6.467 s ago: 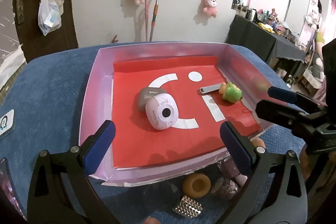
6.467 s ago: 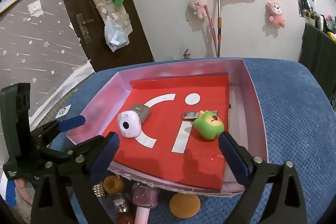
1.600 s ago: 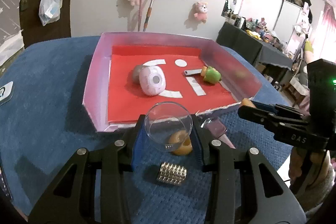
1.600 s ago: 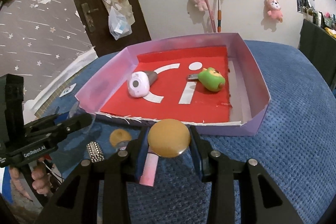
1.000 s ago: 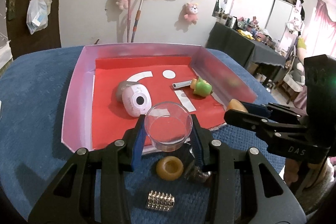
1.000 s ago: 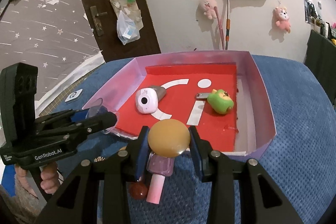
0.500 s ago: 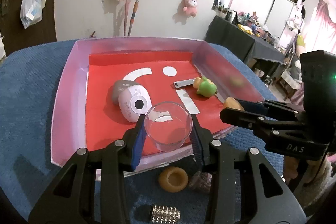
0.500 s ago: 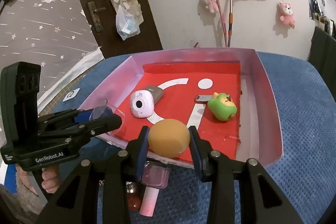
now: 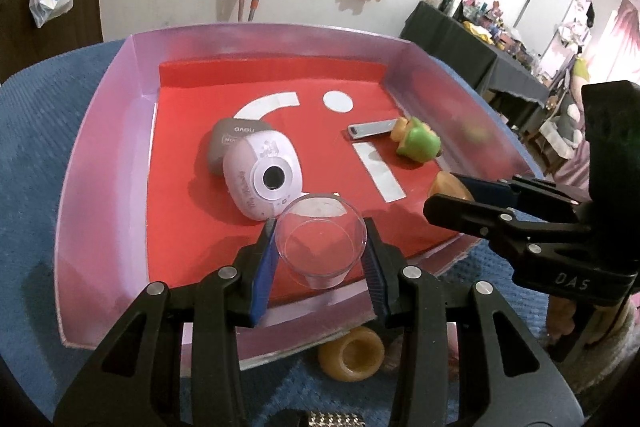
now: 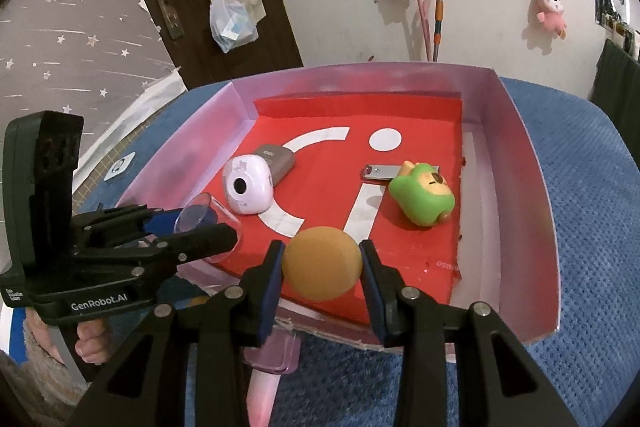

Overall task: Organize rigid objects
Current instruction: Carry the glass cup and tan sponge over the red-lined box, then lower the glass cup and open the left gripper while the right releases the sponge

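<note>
The left gripper (image 9: 320,251) clamps a clear plastic cup (image 9: 322,241) above the near edge of the pink tray (image 9: 100,163). The right gripper (image 10: 322,269) grips a tan round ball (image 10: 320,263), also over the tray's near edge, beside the cup.

You're over a pink-walled box (image 10: 532,183) with a red floor marked in white. Your blue-padded grippers carry a clear cup (image 9: 322,241) and a tan ball (image 10: 322,269); the toy (image 10: 422,197) is green.
</note>
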Action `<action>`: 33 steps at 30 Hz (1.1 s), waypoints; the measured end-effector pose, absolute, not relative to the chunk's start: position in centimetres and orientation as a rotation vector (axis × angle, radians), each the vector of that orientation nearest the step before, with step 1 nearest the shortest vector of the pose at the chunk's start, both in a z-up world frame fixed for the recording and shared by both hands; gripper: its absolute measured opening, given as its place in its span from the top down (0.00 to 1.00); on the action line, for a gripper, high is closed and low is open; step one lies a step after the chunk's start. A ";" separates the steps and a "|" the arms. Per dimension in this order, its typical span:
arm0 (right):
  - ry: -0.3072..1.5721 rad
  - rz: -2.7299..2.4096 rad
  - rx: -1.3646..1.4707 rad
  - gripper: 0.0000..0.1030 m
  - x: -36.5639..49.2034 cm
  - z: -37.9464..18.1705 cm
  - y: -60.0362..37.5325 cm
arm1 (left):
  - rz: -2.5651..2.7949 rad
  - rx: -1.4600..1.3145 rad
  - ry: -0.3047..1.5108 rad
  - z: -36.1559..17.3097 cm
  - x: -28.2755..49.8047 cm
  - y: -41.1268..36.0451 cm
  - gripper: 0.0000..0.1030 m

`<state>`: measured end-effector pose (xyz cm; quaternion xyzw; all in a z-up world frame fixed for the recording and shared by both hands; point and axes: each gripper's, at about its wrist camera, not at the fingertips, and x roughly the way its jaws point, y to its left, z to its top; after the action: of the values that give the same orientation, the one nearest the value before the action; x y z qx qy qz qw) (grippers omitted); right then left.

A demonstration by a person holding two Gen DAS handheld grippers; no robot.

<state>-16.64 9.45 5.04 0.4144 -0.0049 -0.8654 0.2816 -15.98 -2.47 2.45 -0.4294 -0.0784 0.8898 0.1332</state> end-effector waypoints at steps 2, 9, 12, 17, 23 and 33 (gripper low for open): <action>-0.012 -2.317 1.121 0.61 -17.0 4.7 9.3 | 2.575 -1.264 -0.228 2.1 -16.3 -2.5 0.64; 0.000 -2.323 1.149 0.61 -18.2 3.8 9.0 | 2.578 -1.292 -0.228 1.4 -17.4 -2.7 0.64; 0.006 -2.330 1.161 0.61 -18.8 3.3 8.9 | 2.592 -1.294 -0.213 1.3 -17.6 -2.7 0.64; -0.001 -2.337 1.174 0.61 -19.5 2.7 8.8 | 2.618 -1.286 -0.206 1.3 -18.3 -3.0 0.64; 0.012 -2.367 1.174 0.61 -20.2 2.4 8.6 | 2.650 -1.274 -0.197 1.3 -18.9 -3.2 0.64; 0.032 -2.411 1.158 0.61 -21.1 2.3 8.2 | 2.674 -1.275 -0.196 1.2 -19.6 -3.6 0.64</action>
<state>-21.11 8.25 2.32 0.4212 0.0116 -0.8769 0.2315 -19.60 -3.65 1.24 -0.4279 -0.0657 0.8973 0.0863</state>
